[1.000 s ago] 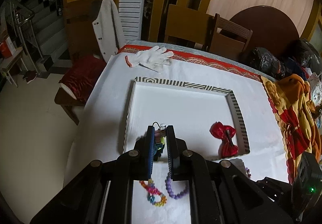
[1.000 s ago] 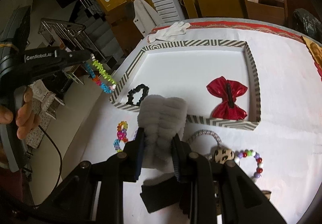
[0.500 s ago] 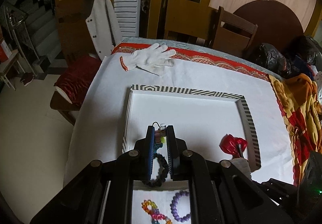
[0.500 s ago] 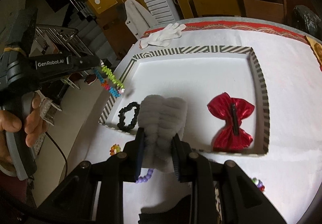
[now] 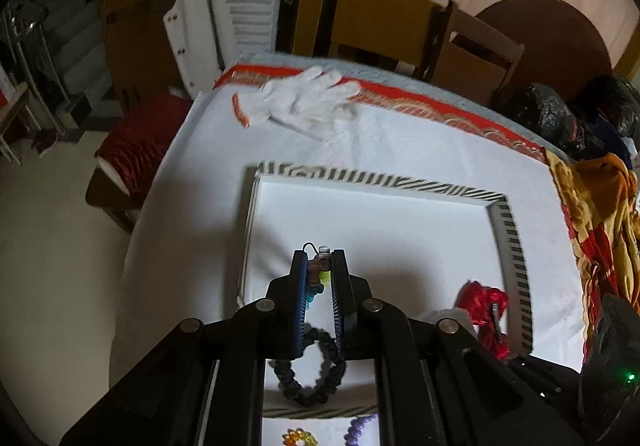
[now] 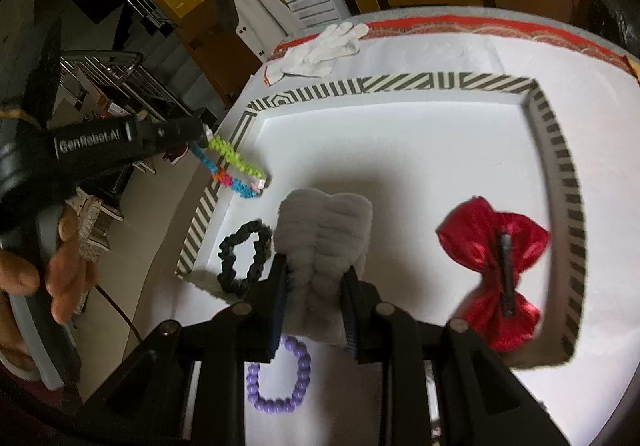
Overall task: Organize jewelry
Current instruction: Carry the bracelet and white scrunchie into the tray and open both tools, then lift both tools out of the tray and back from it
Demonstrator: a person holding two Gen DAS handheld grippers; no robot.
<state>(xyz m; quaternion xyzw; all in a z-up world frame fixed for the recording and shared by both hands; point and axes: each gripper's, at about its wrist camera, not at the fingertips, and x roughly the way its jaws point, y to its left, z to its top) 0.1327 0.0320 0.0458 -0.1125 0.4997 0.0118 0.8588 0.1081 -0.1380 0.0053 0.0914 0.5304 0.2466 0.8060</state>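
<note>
White cloth (image 6: 460,57) covers the table; a white glove (image 5: 308,101) lies near its far edge. On it, the striped-rim tray (image 6: 556,149) holds a red bow (image 6: 496,266) and black scrunchie (image 6: 244,258). Over the tray, the left gripper (image 5: 320,270) pinches a colourful bracelet (image 6: 234,167) and the right gripper (image 6: 316,266) clamps a grey fluffy scrunchie (image 6: 324,234).

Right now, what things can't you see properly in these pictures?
- Purple bead bracelet: right wrist view, top hidden by the right hand-held gripper.
- Rainbow bracelet: left wrist view, cut by the bottom edge.
- Red bow: left wrist view, blurred, partly behind the fluffy grey piece.
</note>
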